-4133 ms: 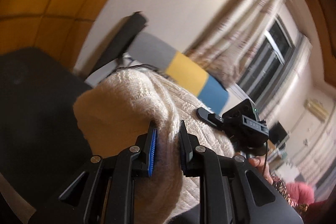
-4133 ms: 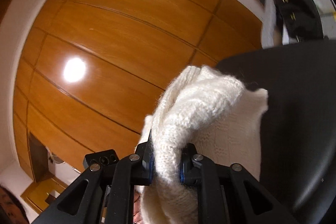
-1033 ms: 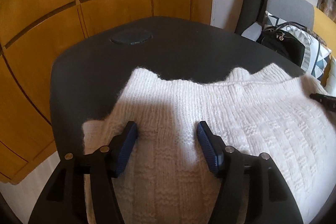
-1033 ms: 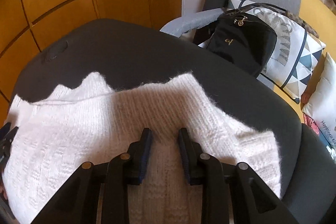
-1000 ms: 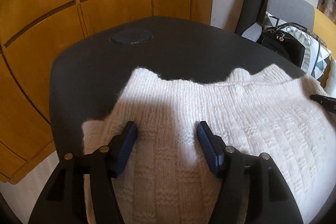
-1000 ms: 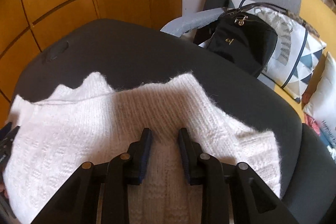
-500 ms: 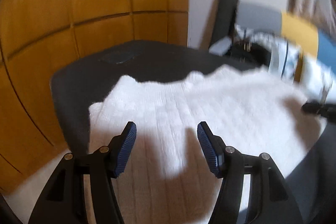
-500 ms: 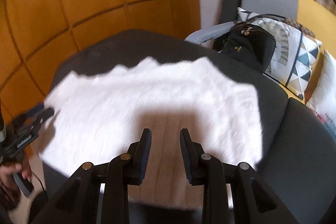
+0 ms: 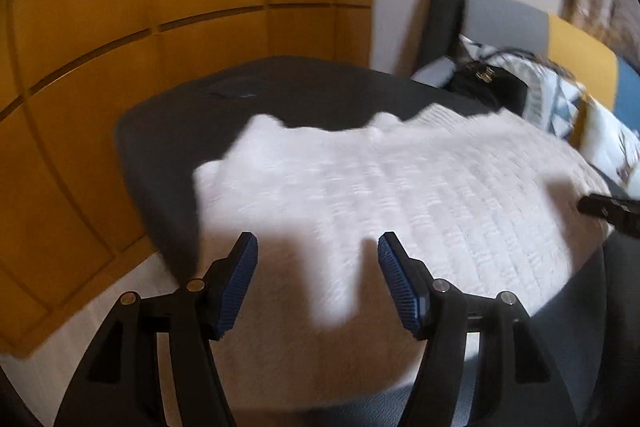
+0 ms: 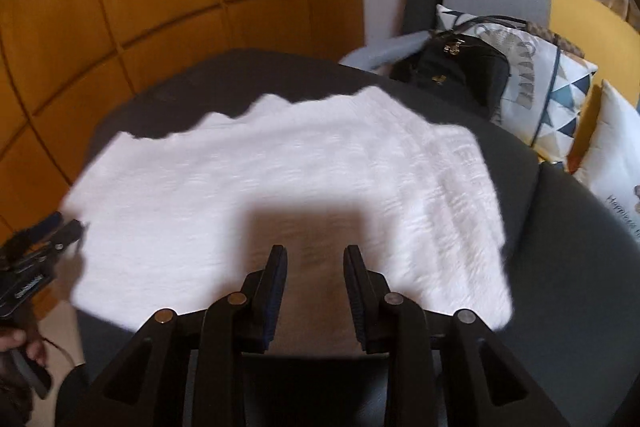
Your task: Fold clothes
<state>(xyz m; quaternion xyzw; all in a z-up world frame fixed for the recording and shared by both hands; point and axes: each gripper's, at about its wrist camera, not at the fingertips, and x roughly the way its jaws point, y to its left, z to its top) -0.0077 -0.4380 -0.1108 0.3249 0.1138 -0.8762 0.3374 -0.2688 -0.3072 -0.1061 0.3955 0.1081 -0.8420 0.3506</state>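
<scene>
We see one white knitted sweater (image 10: pixel 320 167) lying flat on a dark grey cushioned surface (image 10: pixel 560 267). Its knit shows faint ribbing, blurred in both views. The far edge is wavy with small peaks; the sides are folded inward, giving a roughly rectangular outline. Shadow covers its near middle.
</scene>
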